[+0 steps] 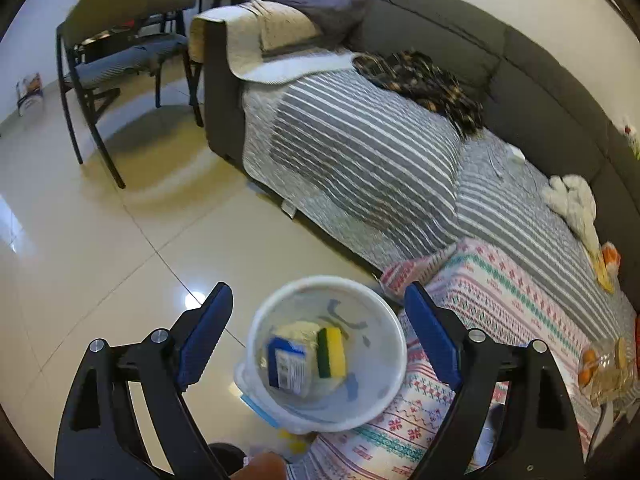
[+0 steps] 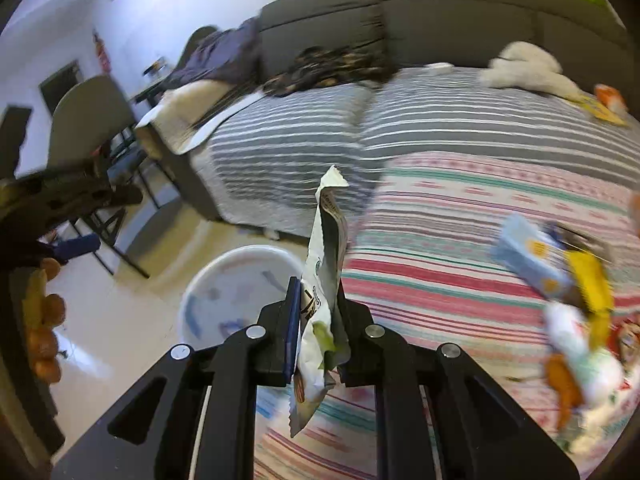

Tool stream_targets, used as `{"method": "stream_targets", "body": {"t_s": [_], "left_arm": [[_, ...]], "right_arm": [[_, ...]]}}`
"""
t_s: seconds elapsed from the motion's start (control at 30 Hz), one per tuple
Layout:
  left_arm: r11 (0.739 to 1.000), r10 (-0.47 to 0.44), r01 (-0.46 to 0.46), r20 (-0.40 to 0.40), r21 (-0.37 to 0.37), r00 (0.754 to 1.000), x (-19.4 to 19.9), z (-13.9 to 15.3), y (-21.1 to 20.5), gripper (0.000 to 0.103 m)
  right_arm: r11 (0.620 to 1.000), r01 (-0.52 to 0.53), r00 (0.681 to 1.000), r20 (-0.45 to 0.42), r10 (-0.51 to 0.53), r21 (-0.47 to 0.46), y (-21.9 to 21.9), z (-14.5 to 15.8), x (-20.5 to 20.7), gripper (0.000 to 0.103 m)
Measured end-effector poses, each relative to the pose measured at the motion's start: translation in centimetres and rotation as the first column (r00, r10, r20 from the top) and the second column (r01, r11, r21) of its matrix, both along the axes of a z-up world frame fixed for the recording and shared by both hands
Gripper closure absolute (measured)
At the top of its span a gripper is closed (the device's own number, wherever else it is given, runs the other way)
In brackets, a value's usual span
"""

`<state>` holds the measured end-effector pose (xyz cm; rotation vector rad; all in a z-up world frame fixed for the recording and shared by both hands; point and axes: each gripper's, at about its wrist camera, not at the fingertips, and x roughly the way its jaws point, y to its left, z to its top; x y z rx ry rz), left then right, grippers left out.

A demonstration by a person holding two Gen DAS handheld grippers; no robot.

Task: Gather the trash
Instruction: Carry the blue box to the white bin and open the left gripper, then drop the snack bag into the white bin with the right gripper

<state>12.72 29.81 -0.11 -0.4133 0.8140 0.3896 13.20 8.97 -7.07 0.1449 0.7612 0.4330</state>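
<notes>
A white bucket (image 1: 260,320) stands on the floor by the sofa, below my open, empty left gripper (image 1: 318,292). Inside lie a blue-and-white packet (image 1: 286,366), a yellow-green sponge (image 1: 331,352) and crumpled paper. My right gripper (image 2: 318,288) is shut on a white crumpled wrapper (image 2: 326,264) and holds it upright, beside and above the bucket (image 2: 240,264). More trash lies blurred on the patterned blanket at the right: a light blue carton (image 2: 528,258), a yellow wrapper (image 2: 592,284) and a white packet (image 2: 576,344).
A grey sofa (image 1: 520,80) carries a striped cover, a patterned blanket (image 1: 500,292), dark clothes and a white plush toy (image 1: 572,200). A clear bag with oranges (image 1: 604,364) lies on the blanket. A chair (image 1: 120,60) stands on the glossy tiled floor at the left.
</notes>
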Motion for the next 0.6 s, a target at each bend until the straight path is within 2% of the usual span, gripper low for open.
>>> {"method": "stream_targets", "body": {"t_s": [0.2, 0.3, 0.33, 0.37, 0.4, 0.6], "left_arm": [[0.997, 0.071, -0.069, 0.063, -0.031, 0.995, -2.0, 1.5, 3.7, 0.019], [0.994, 0.102, -0.098, 0.086, -0.046, 0.991, -2.9, 2.0, 5.3, 0.019], [0.993, 0.109, -0.104, 0.091, -0.049, 0.990, -3.2, 2.1, 5.6, 0.019], [0.992, 0.116, -0.111, 0.095, -0.053, 0.989, -3.4, 2.2, 5.8, 0.019], [0.992, 0.117, -0.112, 0.097, -0.054, 0.988, -3.6, 2.2, 6.1, 0.019], [0.995, 0.092, -0.087, 0.099, -0.054, 0.991, -3.5, 2.3, 5.4, 0.019]], "right_arm": [[0.998, -0.063, 0.998, -0.012, 0.063, -0.021, 6.6, -0.5, 1.3, 0.088], [0.996, -0.084, 0.996, -0.027, 0.084, -0.015, 9.3, -0.9, 2.3, 0.082], [0.996, -0.085, 0.996, -0.033, 0.084, -0.013, 9.4, -1.0, 2.5, 0.075], [0.997, -0.079, 0.996, -0.042, 0.079, -0.010, 9.8, -0.9, 2.8, 0.050], [0.998, -0.064, 0.997, -0.043, 0.064, -0.010, 10.0, -0.8, 3.0, 0.035], [0.999, 0.017, 1.000, -0.022, -0.018, -0.037, 8.1, 0.5, 2.7, 0.025]]}}
